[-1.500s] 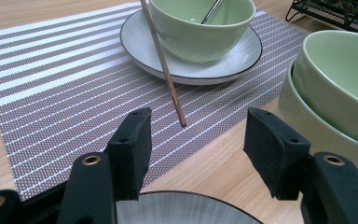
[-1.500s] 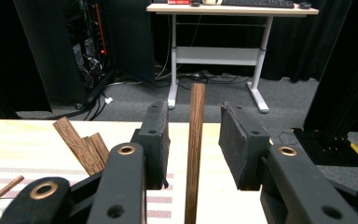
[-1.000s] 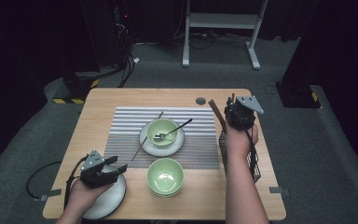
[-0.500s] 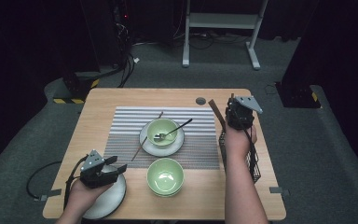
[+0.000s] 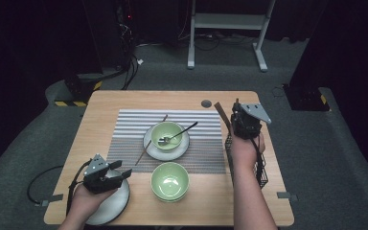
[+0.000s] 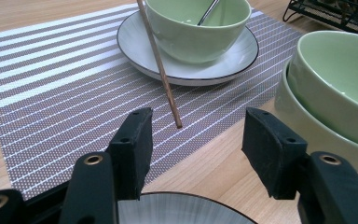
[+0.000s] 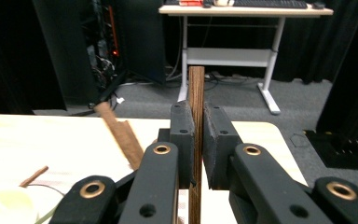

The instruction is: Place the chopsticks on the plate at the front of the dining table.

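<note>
R hand-held gripper (image 7: 196, 140), jaws just closed, pinches upright wooden stick (image 7: 196, 93) at far right of bench (image 5: 124, 100), above black rack (image 5: 261, 172). L hand-held gripper (image 6: 196, 140) spread, empty, over near-left plate (image 6: 186, 210).

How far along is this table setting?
Done: a green bowl with a spoon sits on a plate on the mat, one chopstick leaning on the plate. In hand: the right gripper has just been closing its fingers on a wooden stick. Left: placing it; the left gripper hovers open over another plate.
</note>
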Available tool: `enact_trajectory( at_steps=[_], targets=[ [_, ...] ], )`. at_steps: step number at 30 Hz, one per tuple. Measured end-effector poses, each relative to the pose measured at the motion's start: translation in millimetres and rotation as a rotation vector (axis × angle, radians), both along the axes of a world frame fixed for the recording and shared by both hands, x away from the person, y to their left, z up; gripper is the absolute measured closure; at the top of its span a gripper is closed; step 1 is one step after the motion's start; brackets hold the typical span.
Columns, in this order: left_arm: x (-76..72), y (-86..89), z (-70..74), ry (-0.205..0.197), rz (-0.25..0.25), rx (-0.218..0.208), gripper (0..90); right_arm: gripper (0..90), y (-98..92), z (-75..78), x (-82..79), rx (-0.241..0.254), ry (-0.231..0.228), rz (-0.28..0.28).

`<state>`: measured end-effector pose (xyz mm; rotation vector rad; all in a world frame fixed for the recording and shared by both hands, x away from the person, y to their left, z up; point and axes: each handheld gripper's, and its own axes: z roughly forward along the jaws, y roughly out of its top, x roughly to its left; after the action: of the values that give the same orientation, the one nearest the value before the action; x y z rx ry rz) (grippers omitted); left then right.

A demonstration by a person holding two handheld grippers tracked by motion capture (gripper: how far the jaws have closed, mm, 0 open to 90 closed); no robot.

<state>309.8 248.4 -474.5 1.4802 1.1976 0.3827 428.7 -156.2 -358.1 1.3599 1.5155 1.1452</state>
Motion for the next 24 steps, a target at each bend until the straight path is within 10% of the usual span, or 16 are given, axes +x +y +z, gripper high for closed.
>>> enact_trajectory(
  at_steps=[24],
  targets=[
    [-3.4, -2.8, 2.2, -0.005, -0.012, -0.007, 42.8, 82.8, -4.3, 8.0, -54.0, 0.023, -0.157, 0.043]
  ],
)
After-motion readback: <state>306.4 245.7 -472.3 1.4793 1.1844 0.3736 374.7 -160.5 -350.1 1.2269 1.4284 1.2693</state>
